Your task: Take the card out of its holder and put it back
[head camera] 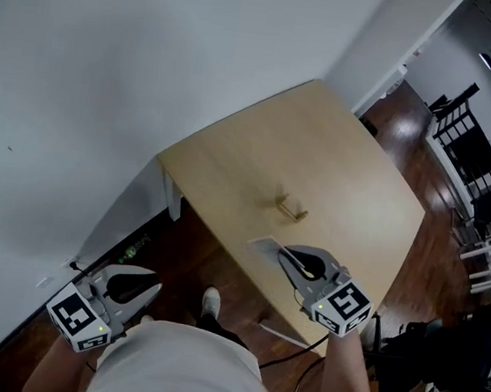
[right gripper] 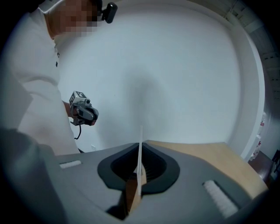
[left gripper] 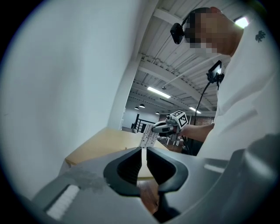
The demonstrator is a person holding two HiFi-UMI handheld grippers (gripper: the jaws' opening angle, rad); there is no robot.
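Currently, far to the left and low beside the person's body, the grey two-jaw left gripper hangs over the dark wooden floor, well apart from the work. Its jaws are drawn together with only a slit between the pads and nothing in them. Further right stands the pale rectangular wooden table, and above its near edge floats the thin white printed card, out of its holder and clear of the tabletop. The small light-wood card holder sits alone near the middle of the table, beyond the card and apart from it, with nothing steadying it. Just right of the card, the grey right gripper has its jaws clenched on one end of the card, so in the right gripper view the card shows edge-on, standing straight up between the pads. The step in hand looks like returning the card to its slot, and several things could spoil that. The holder seems light and is unheld, so a card that meets the wood instead of the slot would likely push it along or tip it over. The card is thin and gripped at one end only, so if it is pressed down slightly askew it could bow, or pivot in the pads and slip. The slot is too small to make out, so lining up will need care, and the idle left gripper is too far off to brace the holder quickly.
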